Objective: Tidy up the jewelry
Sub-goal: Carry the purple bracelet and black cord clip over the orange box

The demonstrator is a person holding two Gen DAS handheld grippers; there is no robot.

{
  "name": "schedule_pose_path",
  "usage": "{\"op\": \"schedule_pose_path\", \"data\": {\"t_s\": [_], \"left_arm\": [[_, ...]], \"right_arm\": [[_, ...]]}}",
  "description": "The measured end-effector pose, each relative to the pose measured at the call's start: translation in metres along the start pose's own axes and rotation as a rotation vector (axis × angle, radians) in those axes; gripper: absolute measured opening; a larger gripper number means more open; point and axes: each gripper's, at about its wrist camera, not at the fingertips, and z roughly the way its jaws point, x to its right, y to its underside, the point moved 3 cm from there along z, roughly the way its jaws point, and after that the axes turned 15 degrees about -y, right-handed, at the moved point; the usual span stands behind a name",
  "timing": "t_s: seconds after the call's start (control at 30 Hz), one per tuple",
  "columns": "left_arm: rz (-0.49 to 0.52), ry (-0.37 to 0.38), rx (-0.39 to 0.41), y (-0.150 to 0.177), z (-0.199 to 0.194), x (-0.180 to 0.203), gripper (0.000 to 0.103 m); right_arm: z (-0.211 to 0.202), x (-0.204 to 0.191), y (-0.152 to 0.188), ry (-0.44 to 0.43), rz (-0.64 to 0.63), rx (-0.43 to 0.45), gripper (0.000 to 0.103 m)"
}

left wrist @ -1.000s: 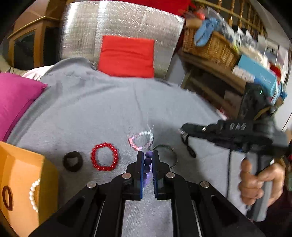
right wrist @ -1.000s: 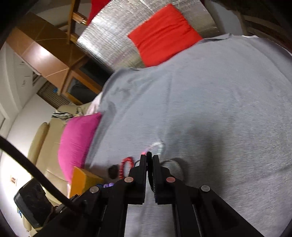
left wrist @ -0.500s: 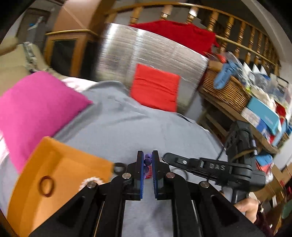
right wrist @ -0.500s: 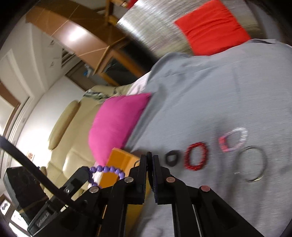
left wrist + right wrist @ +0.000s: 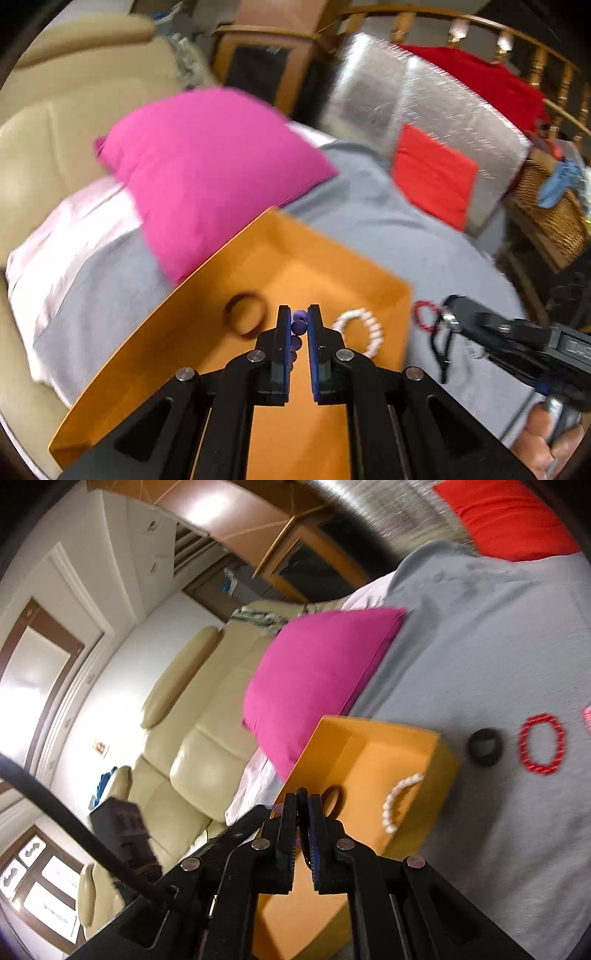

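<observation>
My left gripper (image 5: 299, 314) is shut on a purple bead bracelet (image 5: 298, 325) and holds it over the open orange box (image 5: 332, 269). In the box lie a dark brown ring (image 5: 245, 318) and a white bead bracelet (image 5: 360, 332). A red bead bracelet (image 5: 424, 314) lies on the grey cloth to the right of the box. My right gripper (image 5: 303, 799) is shut and empty, near the box (image 5: 436, 775). The right wrist view shows the white bracelet (image 5: 399, 801), the brown ring (image 5: 332, 799), a black ring (image 5: 484, 746) and the red bracelet (image 5: 543, 744).
A pink pillow (image 5: 214, 170) lies behind the box on the grey cloth (image 5: 424, 243). A red cushion (image 5: 436, 177) leans on a silver panel. A beige sofa (image 5: 184, 738) stands left. A wicker basket (image 5: 550, 206) sits on shelves at the right.
My left gripper has carried the purple bracelet left from the row of jewelry to above the orange box. The right gripper has swung left toward the box.
</observation>
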Motion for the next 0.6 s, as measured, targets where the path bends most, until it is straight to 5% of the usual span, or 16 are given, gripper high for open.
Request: {"op": "schedule_pose_path", "data": {"t_s": [0.27,0.6], "left_arm": [[-0.045,-0.077,-0.067,0.019,0.022,-0.033,0.009],[-0.077,-0.120,-0.128,0.027,0.034,-0.048,0.009]], "right_arm": [[0.048,0.008,0.027,0.029,0.036,-0.077,0.007],[0.081,0.015,0.041,0.227,0.025,-0.139,0.011]]}}
